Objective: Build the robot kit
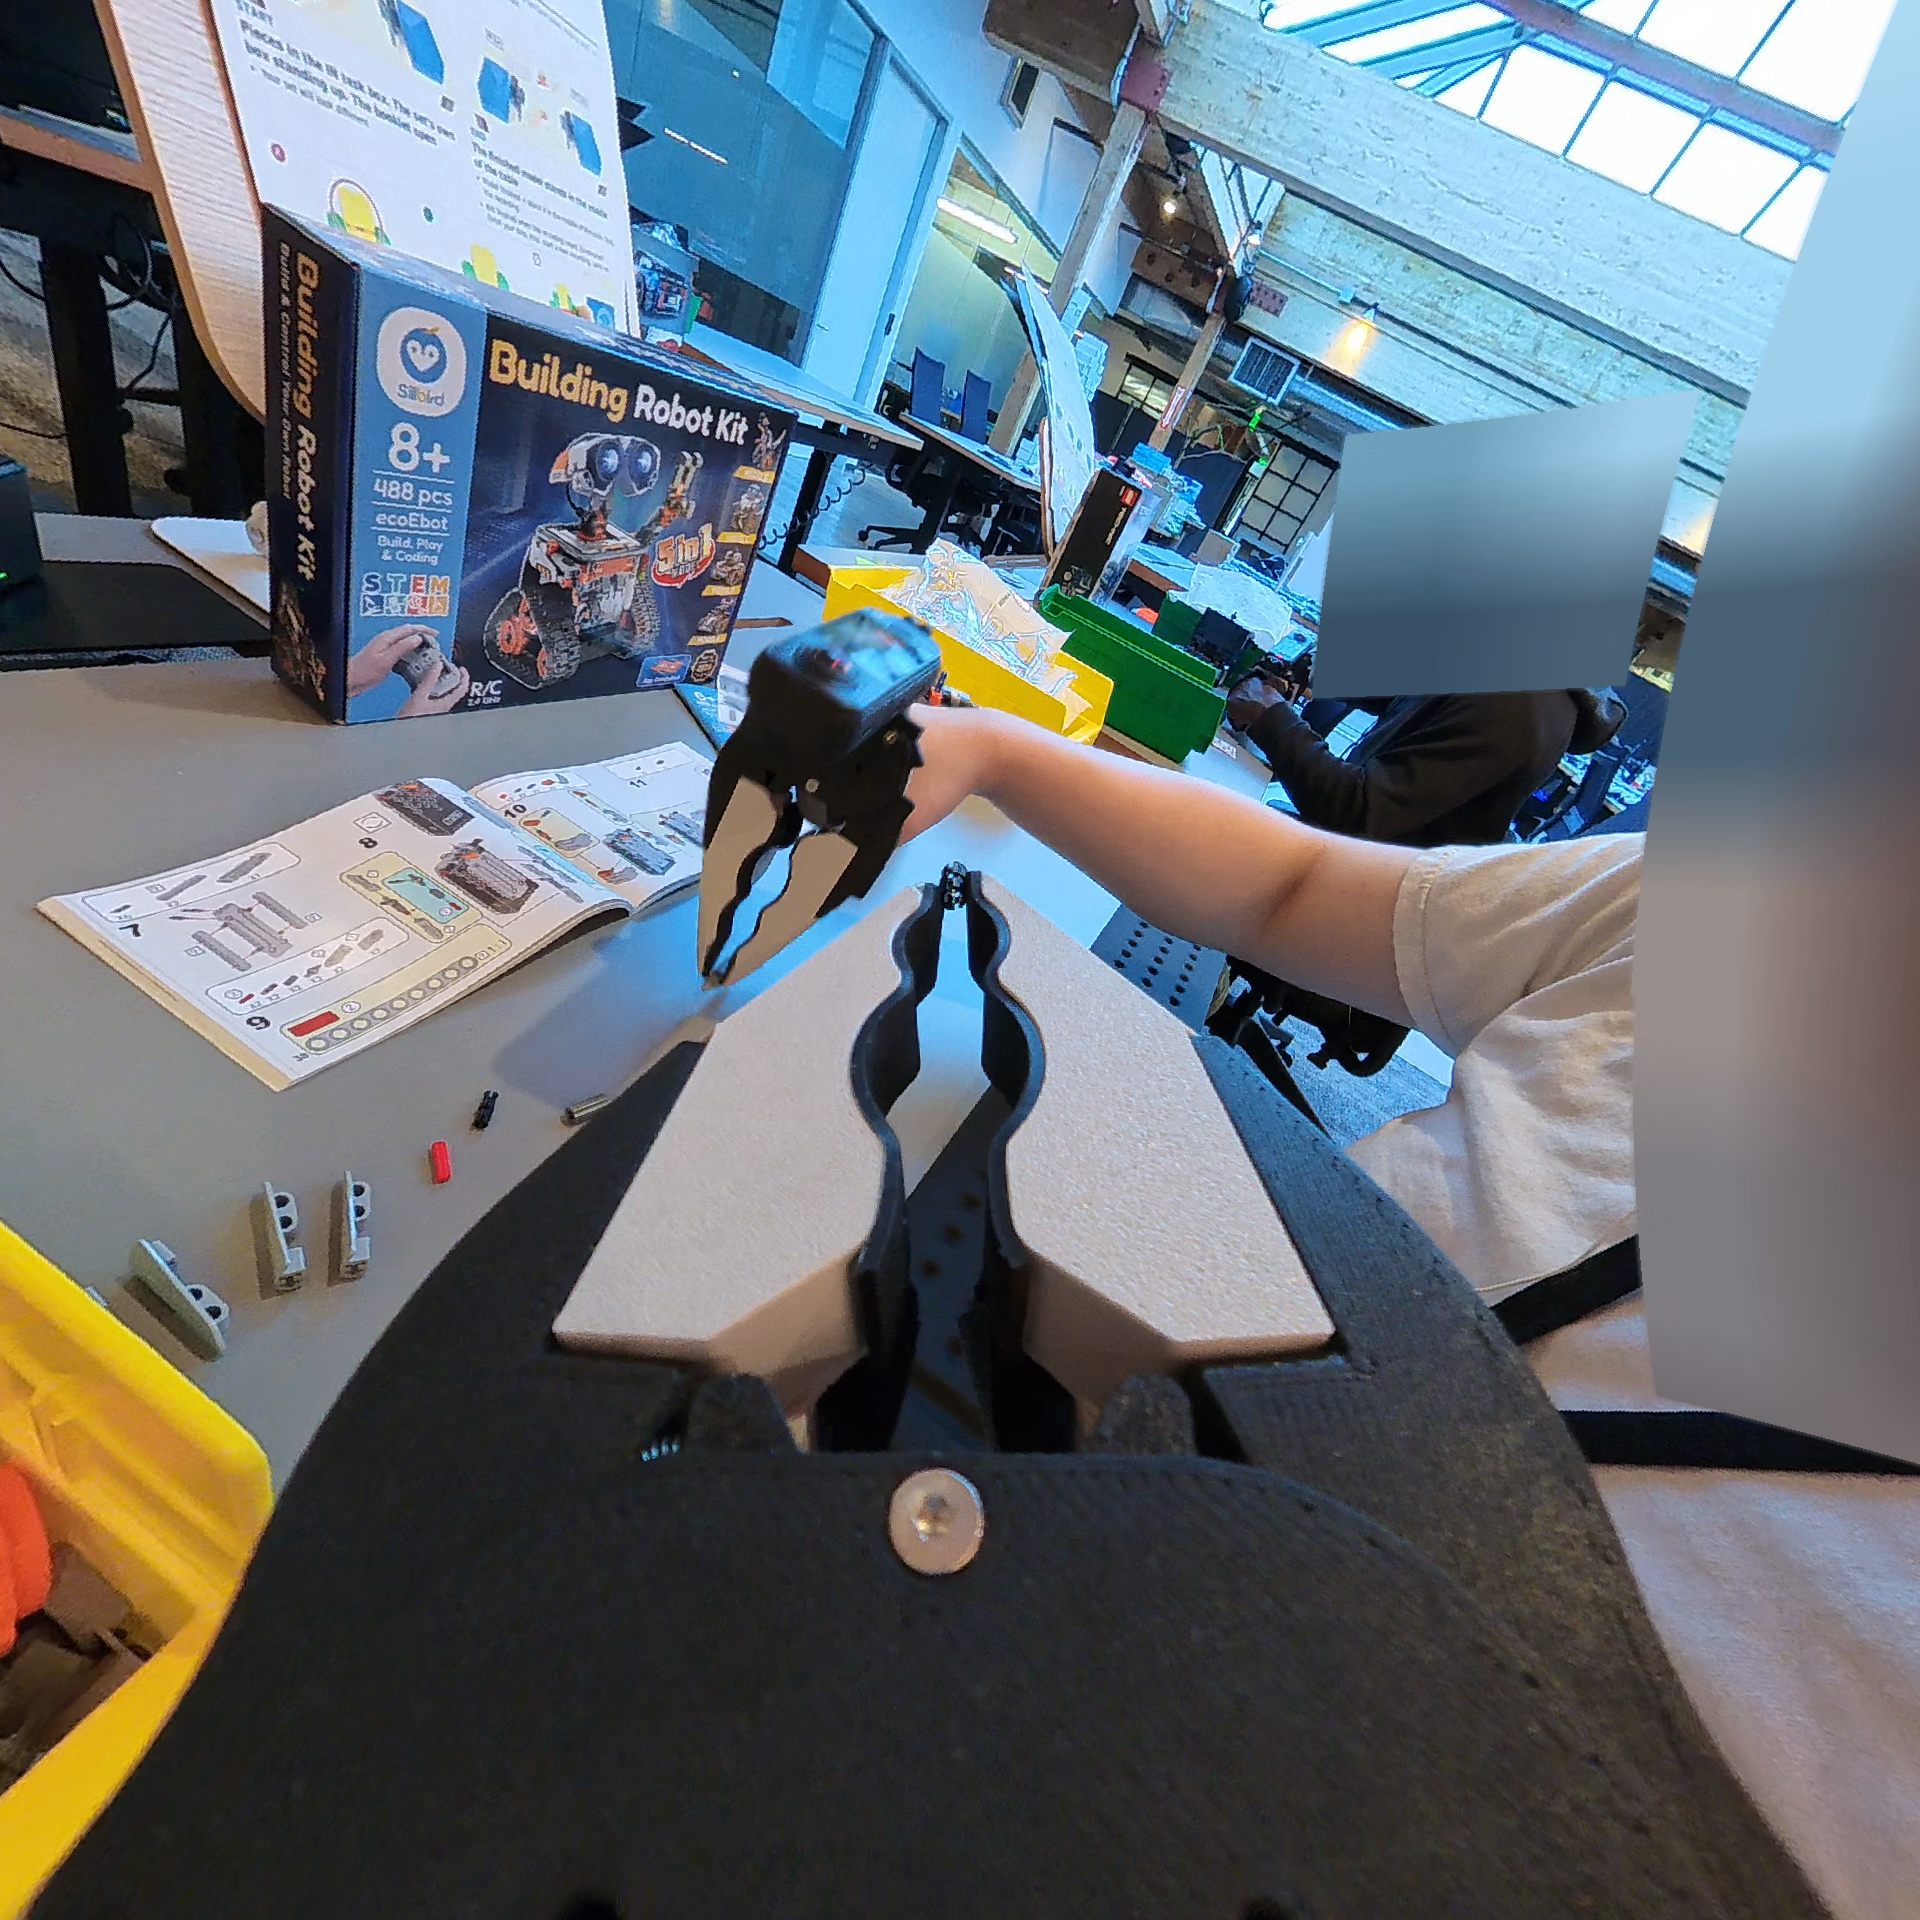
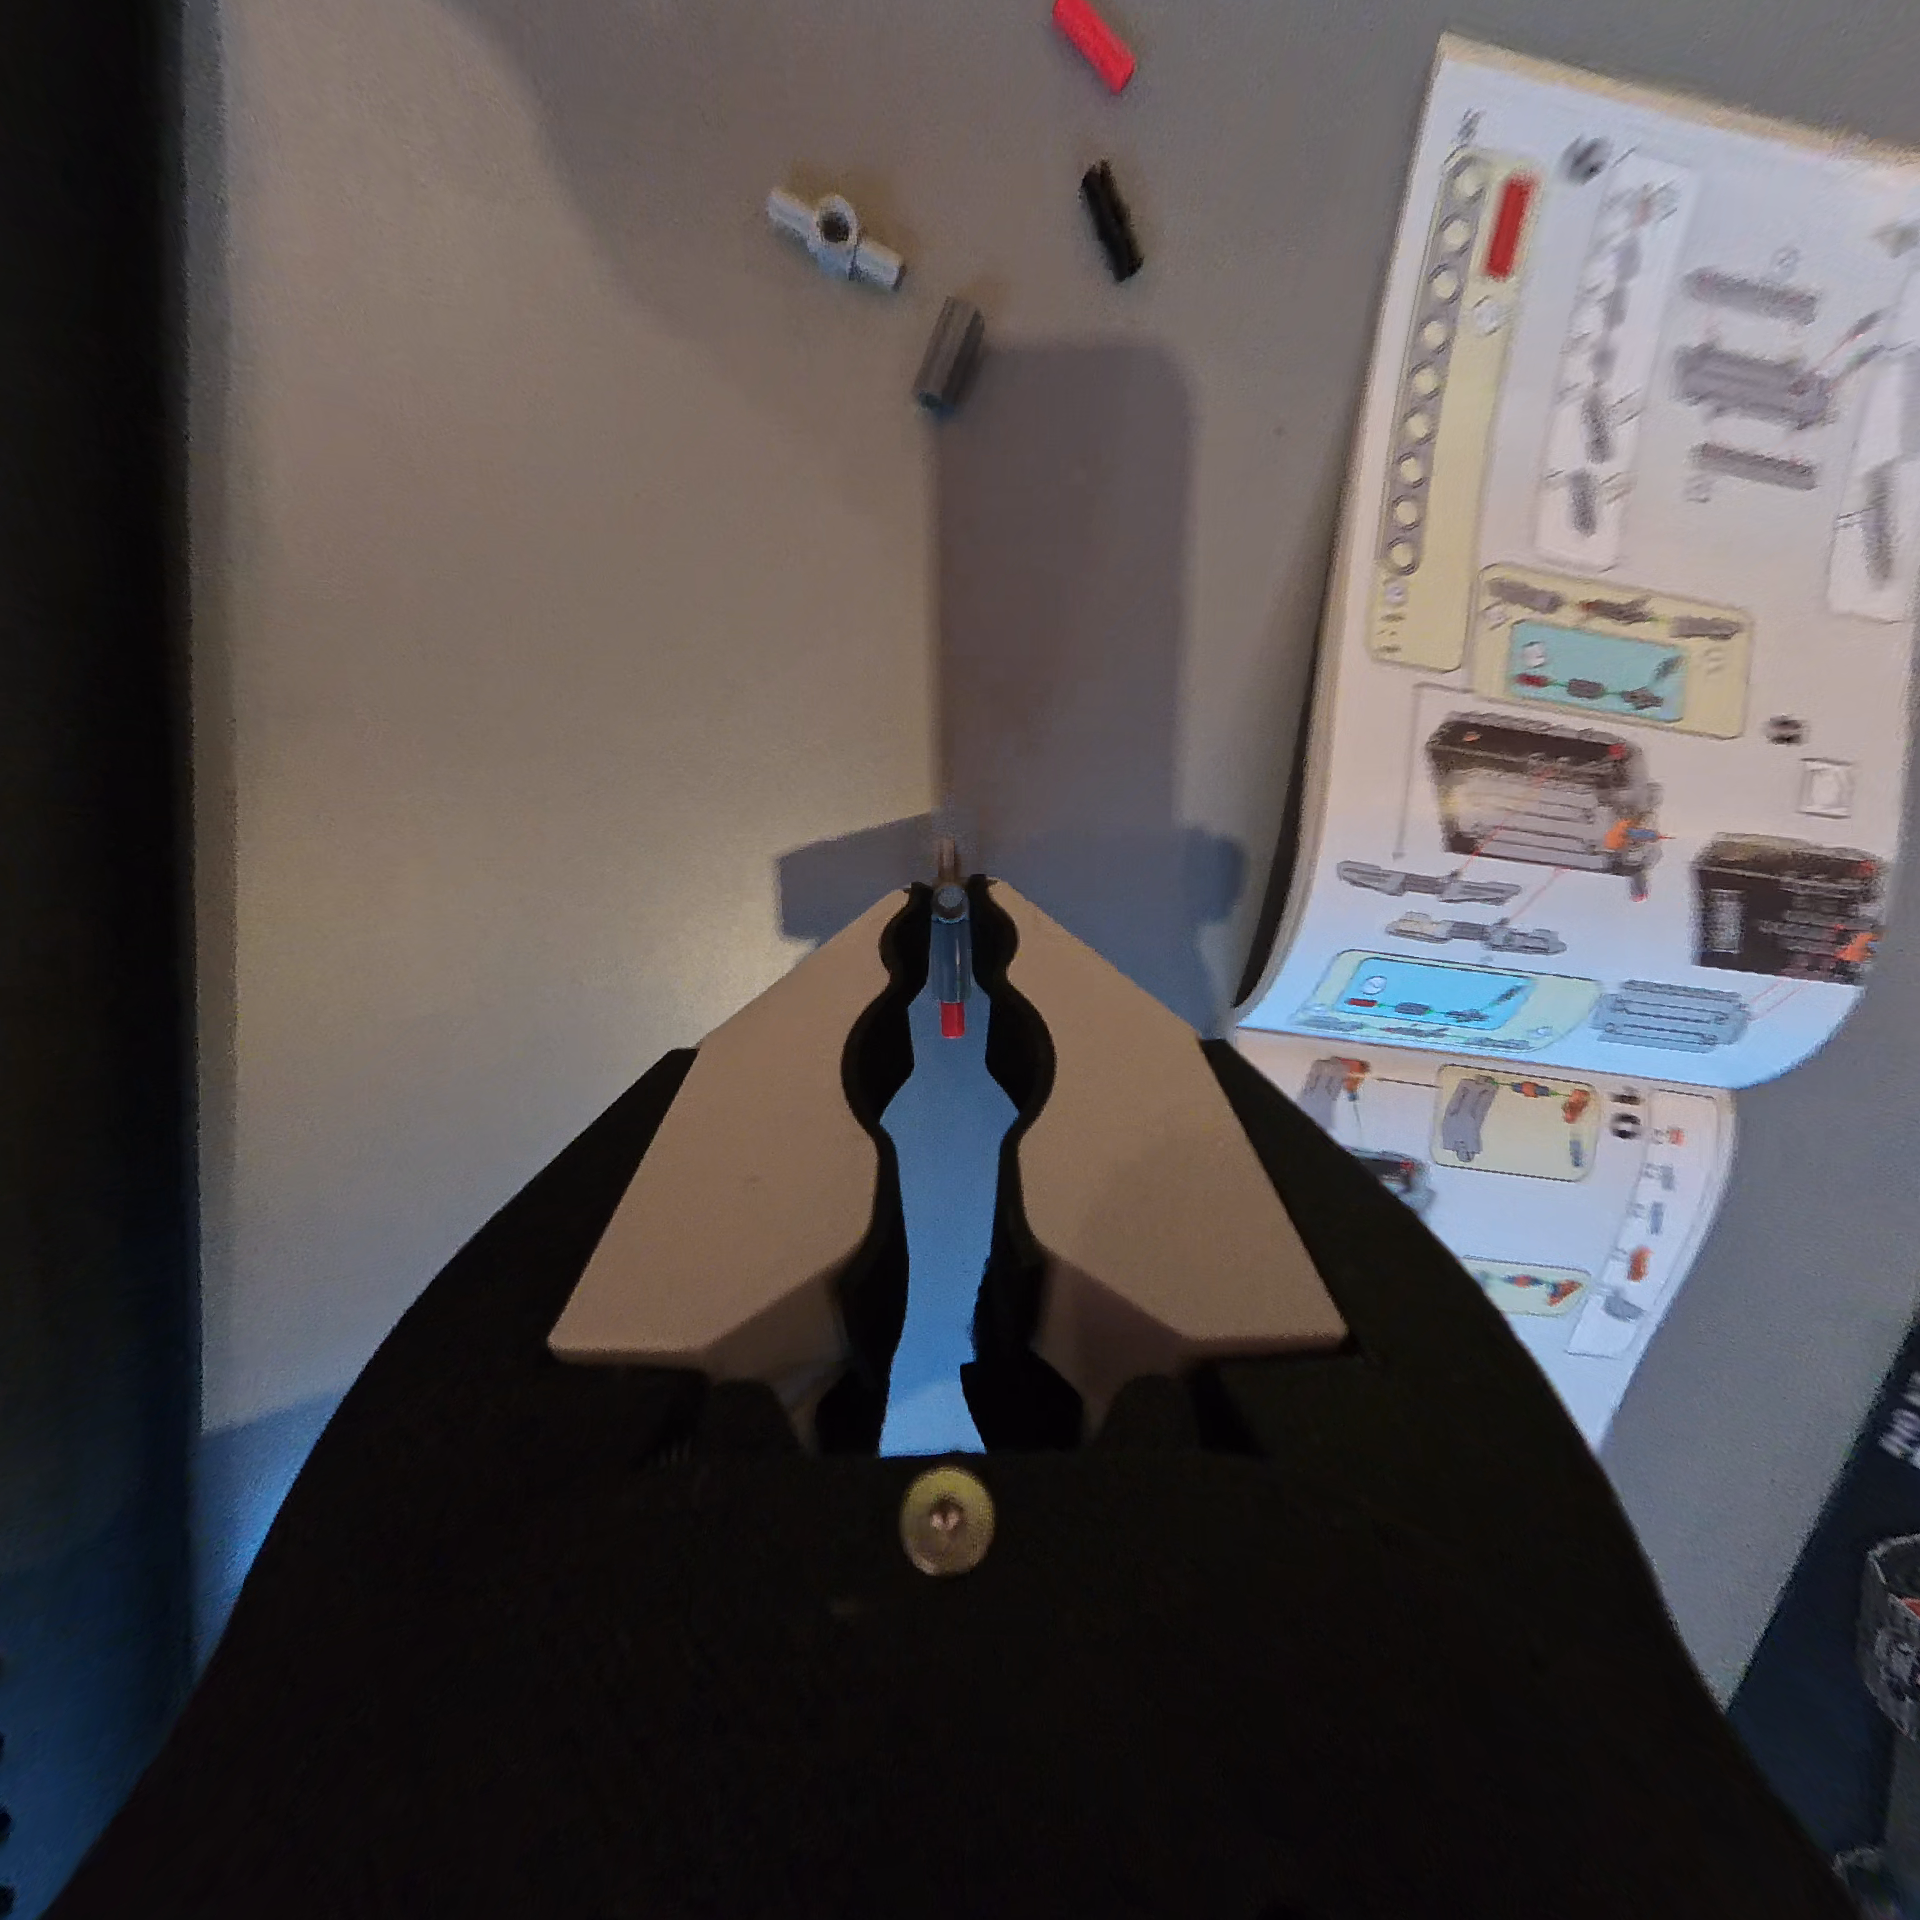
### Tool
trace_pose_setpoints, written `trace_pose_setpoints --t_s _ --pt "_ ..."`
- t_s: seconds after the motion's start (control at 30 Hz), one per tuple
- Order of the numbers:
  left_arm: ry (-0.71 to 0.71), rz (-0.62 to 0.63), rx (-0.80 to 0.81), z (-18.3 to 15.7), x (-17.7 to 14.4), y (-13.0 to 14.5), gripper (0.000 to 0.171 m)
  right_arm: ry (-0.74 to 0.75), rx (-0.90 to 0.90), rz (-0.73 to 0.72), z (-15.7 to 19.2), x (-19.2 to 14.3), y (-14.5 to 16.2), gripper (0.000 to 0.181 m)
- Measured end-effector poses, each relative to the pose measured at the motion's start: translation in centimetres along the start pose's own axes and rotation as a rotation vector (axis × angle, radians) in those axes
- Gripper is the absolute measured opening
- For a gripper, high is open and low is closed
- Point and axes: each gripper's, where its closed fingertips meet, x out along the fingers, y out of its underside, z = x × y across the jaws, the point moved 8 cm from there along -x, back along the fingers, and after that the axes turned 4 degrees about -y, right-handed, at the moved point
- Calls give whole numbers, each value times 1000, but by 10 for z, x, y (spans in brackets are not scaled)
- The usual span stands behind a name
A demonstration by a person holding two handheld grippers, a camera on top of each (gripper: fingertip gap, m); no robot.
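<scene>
L gripper point(image 1: 954, 891): raised above the table point(image 1: 156, 790), tips pressed onto a small black pin point(image 1: 952, 883) that pokes out at the very tip. A long black holed beam point(image 1: 940, 1247) lies in the gap betw. the fingers lower down; cannot tell if it is clamped or only seen through the gap.

R gripper point(image 2: 948, 891): pointed down at the table, tips just above the surface. Tips pinch a thin grey axle point(image 2: 948, 951) w/ a red end point(image 2: 950, 1018); axle runs lengthwise betw. the fingers, red end toward the camera. In L view the R gripper point(image 1: 727, 961) hangs beside the open booklet point(image 1: 343, 914), held by a bare arm point(image 1: 1122, 831) reaching across from the right.

Loose parts on table ahead of R gripper: grey sleeve point(image 2: 948, 355) nearest, pale grey connector point(image 2: 834, 239) left of it, black pin point(image 2: 1112, 220) right of it, red piece point(image 2: 1093, 44) at top edge. All apart from each other. Booklet point(image 2: 1621, 665) lies to the right, pages curled.

L view, near-left: three grey angled pieces point(image 1: 278, 1242) in a rough row, beside a yellow bin point(image 1: 135, 1455). Kit box point(image 1: 499, 530) stands upright behind the booklet. Yellow and green trays point(image 1: 1143, 675) farther back.
</scene>
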Motion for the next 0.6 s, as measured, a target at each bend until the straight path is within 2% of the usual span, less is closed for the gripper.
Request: trace_pose_setpoints --t_s 0.1,0.37,0.5,0.6 --pt "-8 -2 -5 4 -1 -1 2 81 10 -144 -6 -30 -14 6" --pt "-44 -21 -20 14 -13 -16 2 388 14 -614 -12 -147 -51 6" --pt "-35 -15 -35 16 -12 -30 2 467 -4 -752 -6 -181 -58 7" --pt "-32 -13 13 13 -7 -46 2 489 24 -835 -5 -195 -55 7"
